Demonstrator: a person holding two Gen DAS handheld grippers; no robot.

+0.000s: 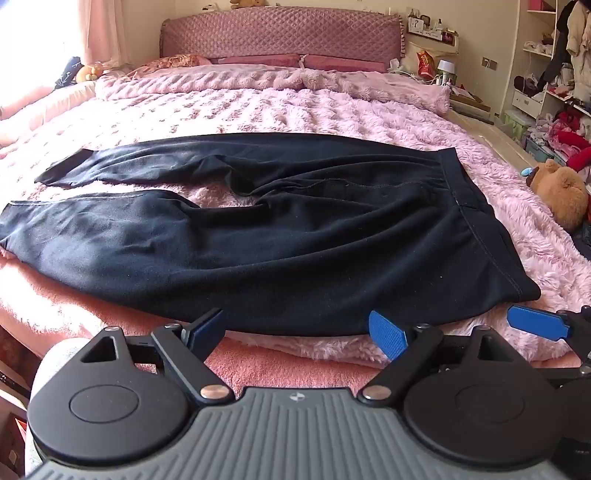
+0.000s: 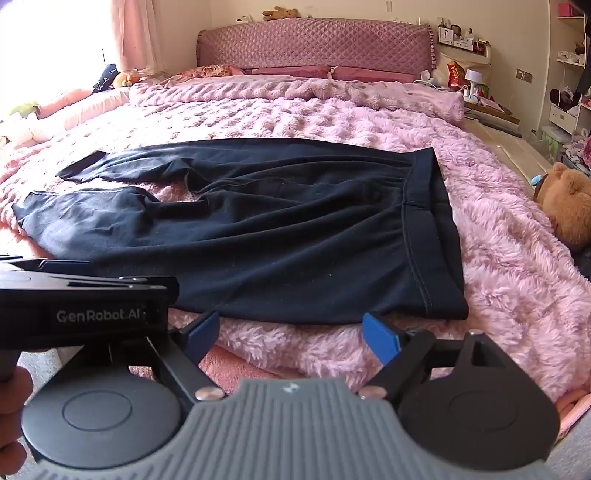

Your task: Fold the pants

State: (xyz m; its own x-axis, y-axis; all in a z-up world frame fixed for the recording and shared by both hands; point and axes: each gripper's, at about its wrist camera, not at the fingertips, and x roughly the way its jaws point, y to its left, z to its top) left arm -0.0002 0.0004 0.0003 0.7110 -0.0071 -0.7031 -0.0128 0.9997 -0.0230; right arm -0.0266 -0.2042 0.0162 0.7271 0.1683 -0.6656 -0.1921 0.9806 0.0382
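Observation:
Black pants (image 1: 295,229) lie spread flat on a fluffy pink blanket (image 1: 295,110), waistband (image 1: 476,218) to the right and both legs running off to the left. My left gripper (image 1: 297,332) hovers open at the near edge of the pants, with nothing between its blue pads. One blue finger of the right gripper (image 1: 535,326) shows at its right. In the right wrist view the pants (image 2: 295,229) lie just beyond my right gripper (image 2: 291,334), which is open and empty near the waistband's near corner (image 2: 443,306). The left gripper's black body (image 2: 85,306) sits close on its left.
A brown teddy bear (image 2: 565,199) lies on the blanket right of the waistband. Pillows and a quilted headboard (image 1: 280,35) stand at the far end. A cluttered nightstand (image 1: 436,66) and shelves with clothes (image 1: 554,92) are at the right. A hand (image 2: 14,387) shows at lower left.

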